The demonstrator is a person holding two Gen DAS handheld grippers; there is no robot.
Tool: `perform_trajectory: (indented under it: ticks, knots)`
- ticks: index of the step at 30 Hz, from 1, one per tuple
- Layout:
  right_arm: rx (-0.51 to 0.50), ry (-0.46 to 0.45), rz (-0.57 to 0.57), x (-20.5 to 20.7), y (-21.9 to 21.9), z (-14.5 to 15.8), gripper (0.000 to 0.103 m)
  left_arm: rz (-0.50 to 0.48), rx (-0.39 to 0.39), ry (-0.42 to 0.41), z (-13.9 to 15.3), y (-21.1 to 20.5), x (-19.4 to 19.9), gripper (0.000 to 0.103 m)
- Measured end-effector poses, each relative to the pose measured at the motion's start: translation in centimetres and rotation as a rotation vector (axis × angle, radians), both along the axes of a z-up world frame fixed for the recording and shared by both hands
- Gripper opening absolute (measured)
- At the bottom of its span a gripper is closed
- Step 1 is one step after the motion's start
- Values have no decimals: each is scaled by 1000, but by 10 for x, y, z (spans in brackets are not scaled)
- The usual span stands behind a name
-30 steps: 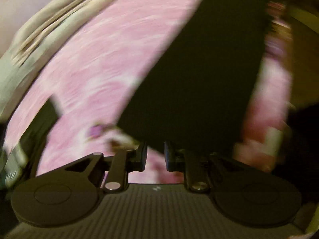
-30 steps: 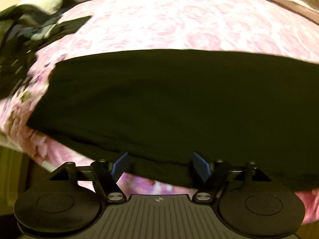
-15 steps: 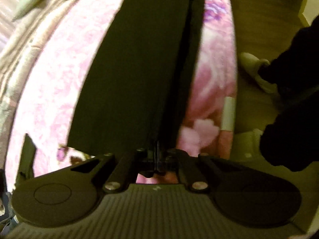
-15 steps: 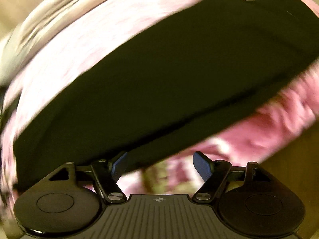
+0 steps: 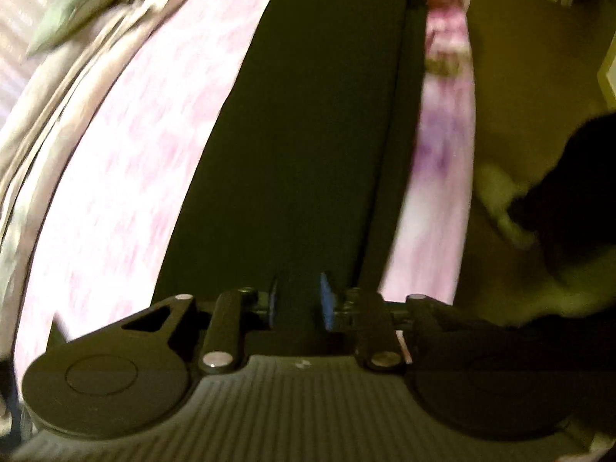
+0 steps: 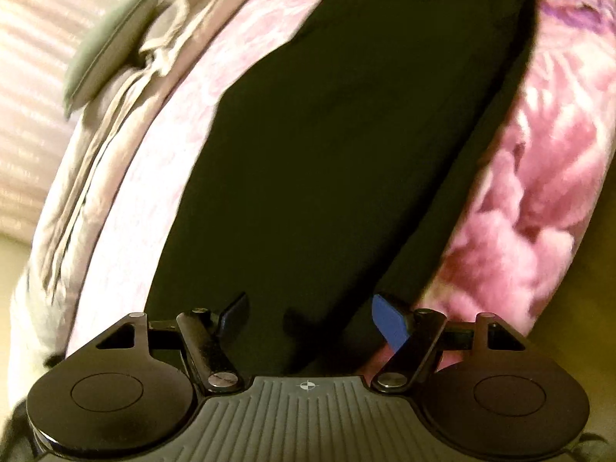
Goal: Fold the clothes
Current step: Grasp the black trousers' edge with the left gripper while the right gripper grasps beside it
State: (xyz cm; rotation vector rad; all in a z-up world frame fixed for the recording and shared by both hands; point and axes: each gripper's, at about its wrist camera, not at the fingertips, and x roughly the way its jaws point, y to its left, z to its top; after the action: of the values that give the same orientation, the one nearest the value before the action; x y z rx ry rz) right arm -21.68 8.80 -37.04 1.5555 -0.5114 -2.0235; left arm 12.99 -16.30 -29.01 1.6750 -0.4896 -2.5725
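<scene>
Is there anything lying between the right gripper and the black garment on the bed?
Nothing visible. The right gripper hangs open directly over the near end of the black garment, which lies bare on the pink floral blanket.

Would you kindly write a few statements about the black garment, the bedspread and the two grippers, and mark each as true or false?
1. The black garment lies on a pink flowered bedspread. True.
2. The right gripper is clamped shut on the garment. False: its jaws stand wide apart over the cloth.
3. The garment is crumpled into a heap. False: it lies as a long flat strip.
4. A grey-green pillow sits beyond the bedspread's far edge. True.
5. The left gripper has a gap between its fingers, having just opened. True.
</scene>
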Motion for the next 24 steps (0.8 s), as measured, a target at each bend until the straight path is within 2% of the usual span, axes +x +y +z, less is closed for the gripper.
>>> perform_trajectory:
  ticks: [2,3,4,5,8,9,10,13,15,21,24]
  knots:
    - [-42,-16,-30,-8,4,-4,74,-46,-9,33,-10,18,-37,19]
    - [-58,-34,-34,-14,7,-6,70,-67,-15,36,-18,27,-51,19]
    - [-71,-56,-32,-19,11,-9,64,-87,-21,39,-25,36,-65,20]
    - [-85,-79,-46,-24,13,-11,52,-98,-23,35,-32,43,-76,20]
    - [-94,-115,-65,-31,17,-12,43,-126,-38,11,-52,57,-98,21]
    - [-87,-120,-61,-33,18,-12,36,-135,-45,1,-58,60,-104,21]
    - [-76,-123,-54,-34,18,-12,24,-143,-72,-13,-62,63,-108,21]
    - [-59,-136,-36,-39,25,-13,7,-157,-114,-48,-72,63,-115,19]
    - [-55,-132,-10,-41,26,-12,2,-179,-128,-64,-73,63,-116,1]
    - [-65,-52,89,-34,33,29,1,-178,-102,13,-42,59,-101,0]
    - [-32,-56,107,-24,42,28,1,-199,-90,-7,-50,70,-96,0]
